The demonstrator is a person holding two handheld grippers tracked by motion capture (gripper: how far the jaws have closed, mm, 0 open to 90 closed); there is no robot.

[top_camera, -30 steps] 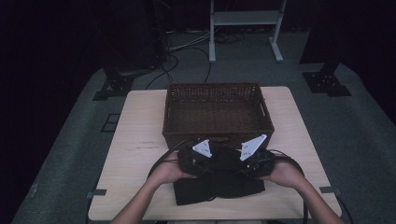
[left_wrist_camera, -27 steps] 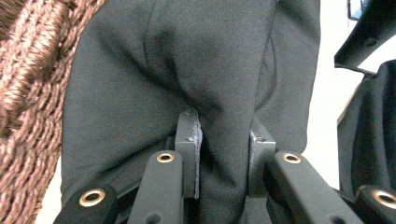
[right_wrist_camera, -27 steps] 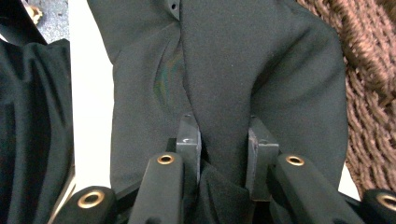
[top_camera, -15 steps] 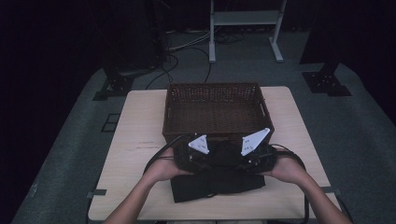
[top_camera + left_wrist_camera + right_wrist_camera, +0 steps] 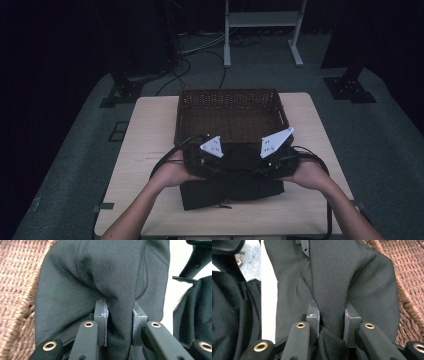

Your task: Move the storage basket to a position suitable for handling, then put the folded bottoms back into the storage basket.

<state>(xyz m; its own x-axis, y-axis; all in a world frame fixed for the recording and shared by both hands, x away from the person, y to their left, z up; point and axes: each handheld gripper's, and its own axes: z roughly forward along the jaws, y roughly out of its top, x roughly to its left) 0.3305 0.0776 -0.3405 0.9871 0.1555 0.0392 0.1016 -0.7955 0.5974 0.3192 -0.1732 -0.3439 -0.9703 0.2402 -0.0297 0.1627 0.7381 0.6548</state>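
A black folded garment (image 5: 230, 187) lies at the table's near edge, its far part lifted toward the brown wicker basket (image 5: 227, 112). My left gripper (image 5: 212, 162) is shut on a thick fold of the black cloth (image 5: 105, 277), which bulges up between its jaws. My right gripper (image 5: 267, 162) pinches another fold of the same cloth (image 5: 337, 282). The two grippers sit side by side, just in front of the basket's near wall. Basket weave (image 5: 17, 285) shows left of the cloth in the left gripper view, and basket weave (image 5: 409, 277) stands at the right in the right gripper view.
The light wooden table (image 5: 145, 150) holds the basket at its far middle. Cables (image 5: 167, 157) trail from both grippers across the table. A white metal stand (image 5: 262, 30) and dark floor cables stand beyond the table.
Both grippers have carried the cloth's held edge away from the person, up to the basket's near wall. The garment's lifted part has stretched forward with them.
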